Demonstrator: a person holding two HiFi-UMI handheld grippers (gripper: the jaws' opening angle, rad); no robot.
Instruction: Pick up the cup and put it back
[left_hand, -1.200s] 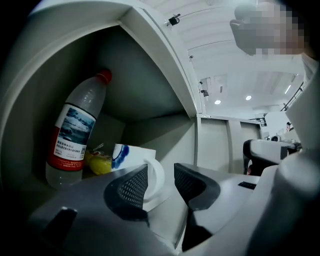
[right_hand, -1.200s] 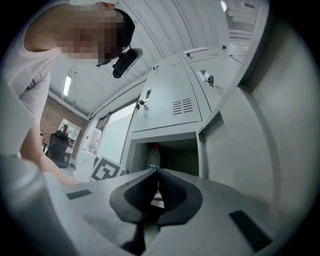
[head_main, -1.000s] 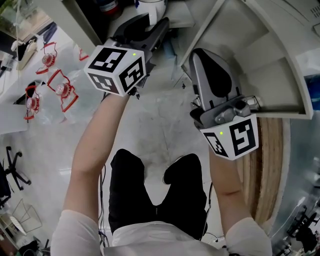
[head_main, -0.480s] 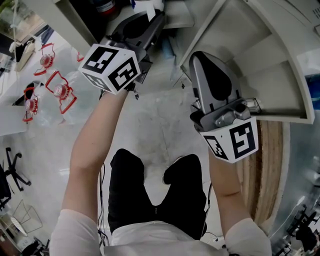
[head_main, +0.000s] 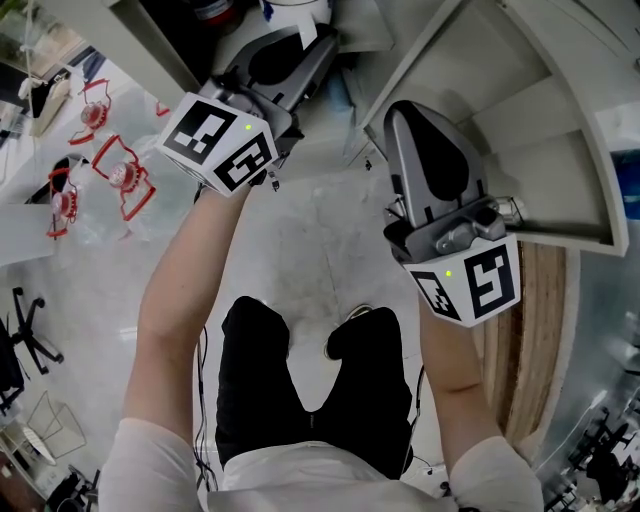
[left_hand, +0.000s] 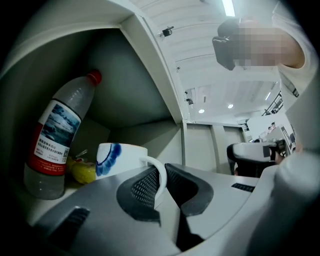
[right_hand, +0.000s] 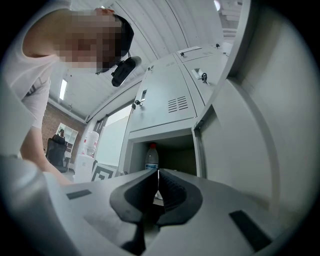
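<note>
Left gripper: my reading is that its jaws have just been closing and now pinch the handle of the white ceramic cup. The cup sits inside the grey metal cabinet compartment, beside a clear plastic bottle with a red cap. Right gripper: jaws together, empty, near the open cabinet door. Pale speckled floor below.

White tee, blk shorts; grey hand-held grippers w/ marker cubes
</note>
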